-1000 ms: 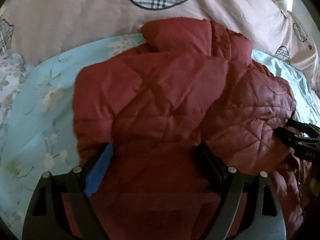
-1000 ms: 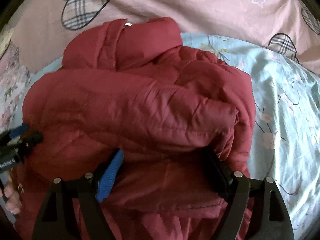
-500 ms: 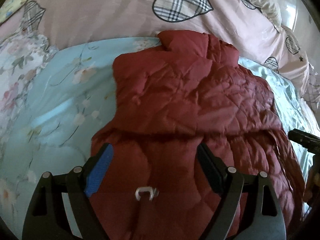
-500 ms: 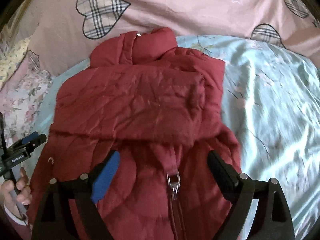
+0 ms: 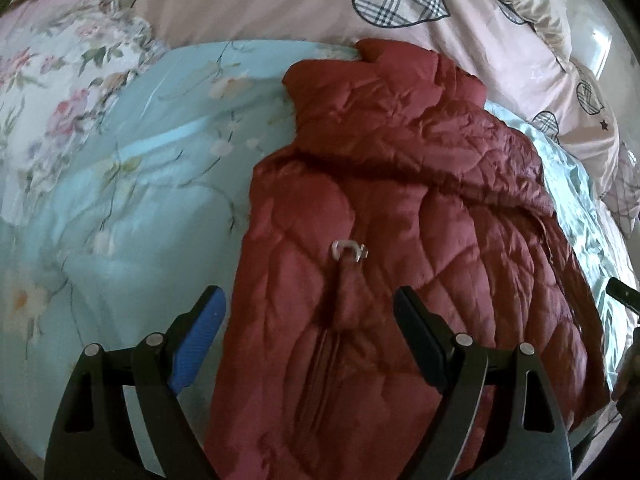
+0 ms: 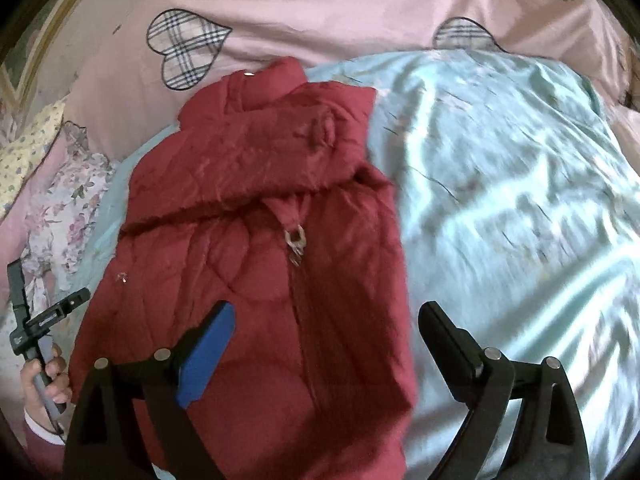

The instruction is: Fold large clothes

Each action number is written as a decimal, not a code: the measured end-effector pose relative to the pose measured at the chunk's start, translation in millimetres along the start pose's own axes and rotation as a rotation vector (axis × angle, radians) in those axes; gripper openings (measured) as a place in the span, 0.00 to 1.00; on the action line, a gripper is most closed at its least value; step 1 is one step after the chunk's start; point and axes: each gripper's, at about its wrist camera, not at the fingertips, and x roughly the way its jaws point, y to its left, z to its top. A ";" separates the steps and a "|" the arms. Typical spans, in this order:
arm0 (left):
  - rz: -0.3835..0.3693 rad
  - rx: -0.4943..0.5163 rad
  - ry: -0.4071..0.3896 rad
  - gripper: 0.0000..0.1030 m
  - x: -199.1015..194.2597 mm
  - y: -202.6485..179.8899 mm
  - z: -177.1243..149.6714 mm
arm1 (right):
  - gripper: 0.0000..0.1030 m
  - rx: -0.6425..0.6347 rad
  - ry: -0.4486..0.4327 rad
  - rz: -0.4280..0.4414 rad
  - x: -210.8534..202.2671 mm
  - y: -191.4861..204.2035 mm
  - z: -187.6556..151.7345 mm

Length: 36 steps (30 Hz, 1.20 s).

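Both grippers have backed away from the red quilted jacket [image 5: 400,208] since a second ago: then each straddled a raised fold of it, now both hang clear above its near half. I read the left gripper [image 5: 308,320] as open with nothing clamped between its pads. The right gripper [image 6: 324,332] has its jaws opening, and no cloth is pinched between them either; its right finger sits over bare sheet.

Position of the work: the jacket lies on the pale blue floral sheet [image 6: 500,200], collar at the far end against the pink quilt [image 6: 340,12] with plaid hearts. The sleeves lie folded across the chest as a thick band. The zip pull [image 6: 295,240] shows just below that band.

Step in hand, as I judge it: sleeve fold completed and released; reposition for the next fold.

Next move, as I judge it: take the near hem at its left and right corners, one gripper each, and carry it toward the collar. The padding is bulky and slippery, so each bite must be deep.

Count:
- Jackets: one.
- Zip pulls visible: one.
- Grippers: two.
- Hands visible: one, on the left gripper's handle at the right-wrist view's left edge.
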 end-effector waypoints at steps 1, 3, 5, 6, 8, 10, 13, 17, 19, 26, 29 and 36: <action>0.000 -0.001 0.003 0.84 -1.4 1.5 -2.5 | 0.91 0.009 0.004 -0.001 -2.0 -3.5 -5.5; 0.001 -0.007 0.012 0.84 -6.1 6.8 -11.1 | 0.91 0.023 0.015 -0.007 -5.7 -9.4 -17.1; -0.001 -0.016 0.015 0.84 -11.0 12.8 -18.1 | 0.91 0.030 0.033 -0.015 -7.5 -12.6 -27.5; -0.003 -0.019 0.018 0.84 -12.4 15.0 -20.7 | 0.91 0.033 0.040 -0.012 -9.1 -14.0 -33.8; -0.004 -0.028 0.023 0.84 -15.7 20.2 -26.9 | 0.91 0.036 0.052 -0.014 -10.8 -14.6 -43.0; -0.007 -0.043 0.029 0.84 -18.4 25.7 -33.5 | 0.90 0.027 0.059 -0.025 -11.9 -12.7 -51.1; -0.014 -0.060 0.044 0.84 -20.4 32.0 -42.6 | 0.90 0.022 0.068 -0.014 -12.9 -10.0 -61.7; -0.018 -0.075 0.058 0.84 -22.5 38.5 -52.5 | 0.85 0.020 0.082 -0.009 -11.0 -7.3 -73.3; -0.038 -0.085 0.071 0.84 -22.5 42.3 -57.2 | 0.79 0.015 0.092 -0.006 -9.4 -5.7 -78.2; -0.052 -0.092 0.097 0.84 -21.5 50.8 -68.4 | 0.63 0.060 0.136 0.060 -8.7 -13.2 -93.5; -0.067 -0.097 0.112 0.85 -20.5 54.8 -73.4 | 0.47 0.069 0.140 0.076 -13.4 -18.0 -99.7; -0.133 -0.096 0.153 0.85 -17.5 60.3 -89.2 | 0.38 0.076 0.129 0.107 -21.0 -21.8 -108.4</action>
